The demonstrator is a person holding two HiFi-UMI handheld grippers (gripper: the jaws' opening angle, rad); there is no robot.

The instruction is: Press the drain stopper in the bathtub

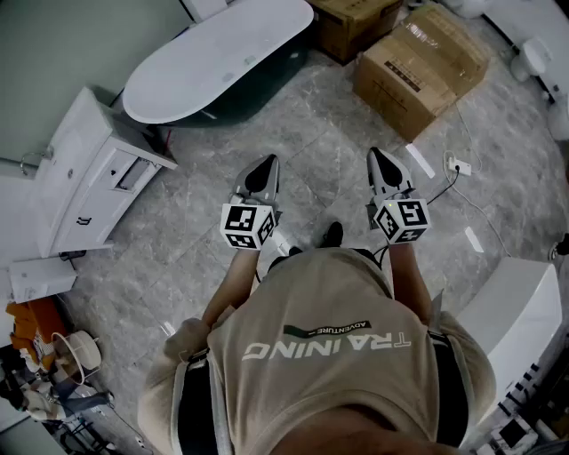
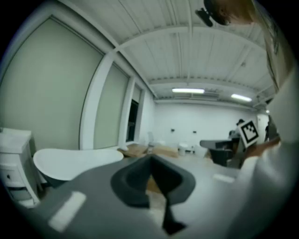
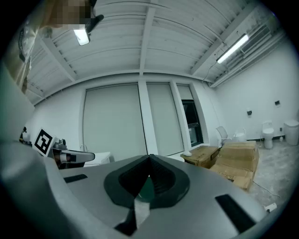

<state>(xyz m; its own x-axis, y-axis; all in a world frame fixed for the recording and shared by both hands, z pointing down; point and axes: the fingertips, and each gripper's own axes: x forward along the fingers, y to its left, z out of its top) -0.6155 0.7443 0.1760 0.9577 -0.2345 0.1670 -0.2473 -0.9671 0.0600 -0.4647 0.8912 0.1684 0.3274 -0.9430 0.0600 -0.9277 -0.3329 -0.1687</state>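
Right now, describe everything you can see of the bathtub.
The bathtub is a long oval, smooth white on top, with a dark outer wall showing along its near side. It stands on the grey marbled floor, ahead and to the person's left, lying at a slant. A white cabinet sits close to one end and a cardboard box near the other; contact cannot be told. No stopper can be made out. The left gripper and right gripper are well short of it.

Left gripper (image 2: 150,158) jaws together, nothing held, white bathtub (image 2: 74,161) at nine o'clock, cardboard boxes (image 2: 140,150) past the tips, marker cube (image 2: 248,131) at three o'clock
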